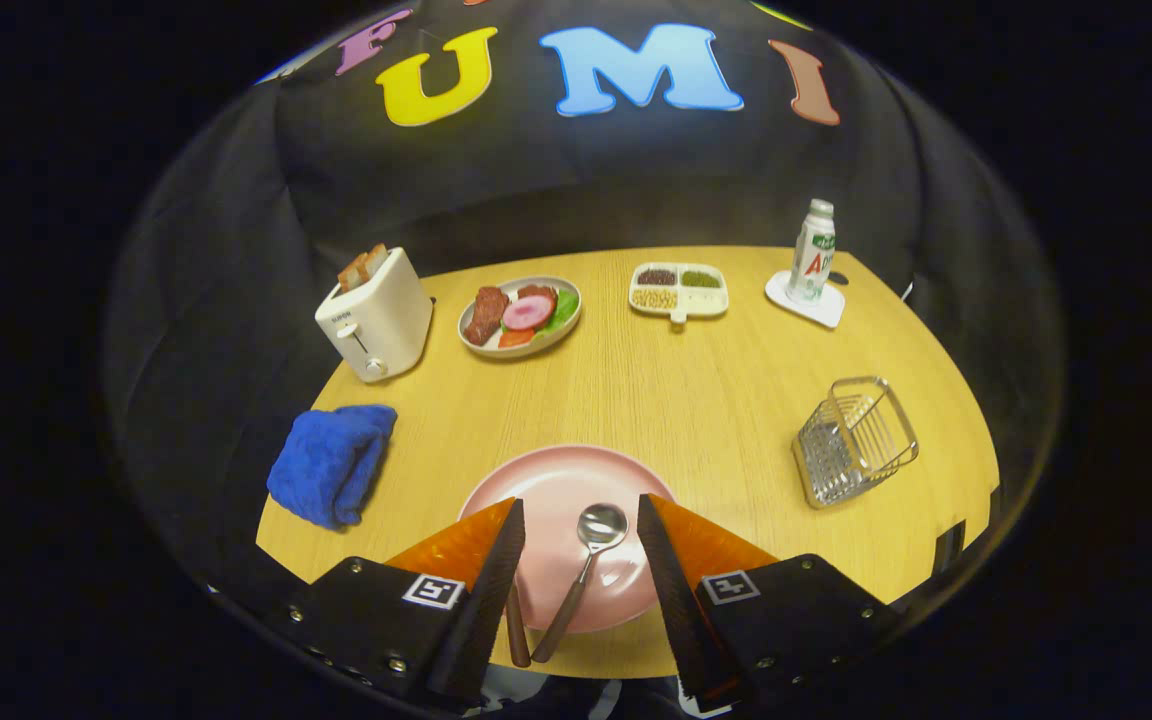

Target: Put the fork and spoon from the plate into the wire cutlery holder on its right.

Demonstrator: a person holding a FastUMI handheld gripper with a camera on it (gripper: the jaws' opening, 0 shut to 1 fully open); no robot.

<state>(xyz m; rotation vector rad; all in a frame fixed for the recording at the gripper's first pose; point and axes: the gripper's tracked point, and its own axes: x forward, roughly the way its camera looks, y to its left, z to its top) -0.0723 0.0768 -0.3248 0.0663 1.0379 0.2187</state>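
A pink plate (556, 478) lies at the near edge of the round wooden table. On it rests a spoon (591, 545) with a metal bowl and a brown handle pointing toward me, right between my fingers. A second brown handle (517, 625), likely the fork's, pokes out beside the left finger, its head hidden behind that finger. My gripper (579, 512) hovers over the plate, open, with the spoon in the gap and neither finger touching it. The wire cutlery holder (854, 440) stands empty to the right of the plate, beyond the right finger.
A blue cloth (331, 462) lies left of the plate. Farther back stand a white toaster (376, 312) with bread, a plate of food (521, 314), a divided tray of grains (679, 290) and a bottle (814, 250) on a white coaster.
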